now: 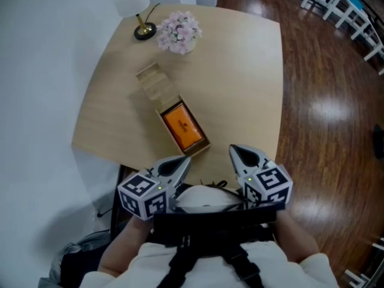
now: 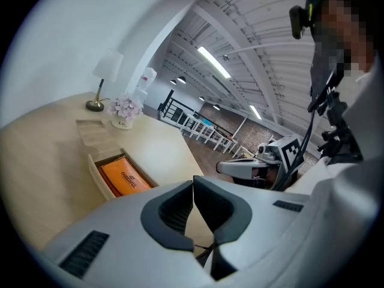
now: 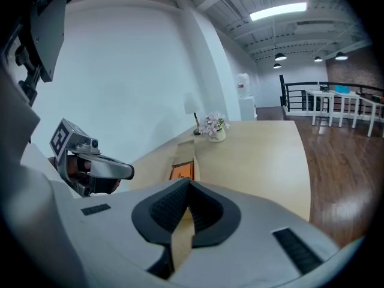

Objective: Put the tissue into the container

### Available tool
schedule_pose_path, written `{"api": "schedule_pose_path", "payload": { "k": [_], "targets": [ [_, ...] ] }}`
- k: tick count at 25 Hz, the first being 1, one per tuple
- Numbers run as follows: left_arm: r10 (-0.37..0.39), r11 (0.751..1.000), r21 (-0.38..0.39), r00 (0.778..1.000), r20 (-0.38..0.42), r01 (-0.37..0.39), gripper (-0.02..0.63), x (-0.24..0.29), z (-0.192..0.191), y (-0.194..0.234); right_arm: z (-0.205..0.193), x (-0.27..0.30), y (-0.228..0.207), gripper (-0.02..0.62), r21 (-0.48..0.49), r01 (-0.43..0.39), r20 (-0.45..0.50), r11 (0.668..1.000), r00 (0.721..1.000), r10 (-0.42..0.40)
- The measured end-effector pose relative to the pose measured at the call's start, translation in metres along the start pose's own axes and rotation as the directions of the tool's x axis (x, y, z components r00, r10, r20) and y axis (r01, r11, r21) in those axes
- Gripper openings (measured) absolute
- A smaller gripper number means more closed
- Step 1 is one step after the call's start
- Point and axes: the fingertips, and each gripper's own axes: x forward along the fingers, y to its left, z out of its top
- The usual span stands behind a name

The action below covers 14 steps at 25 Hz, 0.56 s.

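Right now, left gripper (image 1: pixel 182 162): hovering at the near edge of the table, its jaws pressing together tip to tip and pinching nothing.
Right gripper (image 1: pixel 236 151): hanging level with the left gripper and apart from it, jaws likewise pressing together and carrying nothing.
Pointing: both grippers are aiming away from the person, across the table top; each one is showing in the other's gripper view, off to the side.
Container (image 1: pixel 199 150): a long wooden box lying open just ahead of the left gripper's tips, its near corner sitting almost against them; it is lying ahead and to the left of the right gripper, slanting away to the left.
Tissue (image 1: pixel 183 126): an orange pack lying flat inside the container, filling its tray, not touching either gripper.
Lid (image 1: pixel 157 84): a pale wooden panel lying flat beyond the far end of the container, farther from both grippers than the tissue.
Flowers (image 1: pixel 179 32): a small pot of pale pink blooms standing well beyond the lid, near the far edge.
Lamp (image 1: pixel 144 30): its round dark base is sitting just left of the flowers, the white shade rising above it.
Table (image 1: pixel 240 71): light wood, spreading out ahead of both grippers.
Floor (image 1: pixel 327 107): dark glossy boards showing to the right of the right gripper.
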Motion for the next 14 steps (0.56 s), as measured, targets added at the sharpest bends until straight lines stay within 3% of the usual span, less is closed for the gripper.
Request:
{"api": "schedule_pose_path", "payload": {
  "k": [14],
  "targets": [
    [-0.017,1.000,0.023,1.000,-0.016,0.017,-0.005,-0.003,0.007,0.009,0.002,0.012,0.009,-0.011,-0.017,0.002,-0.027,1.000,1.000,-0.003]
  ]
}}
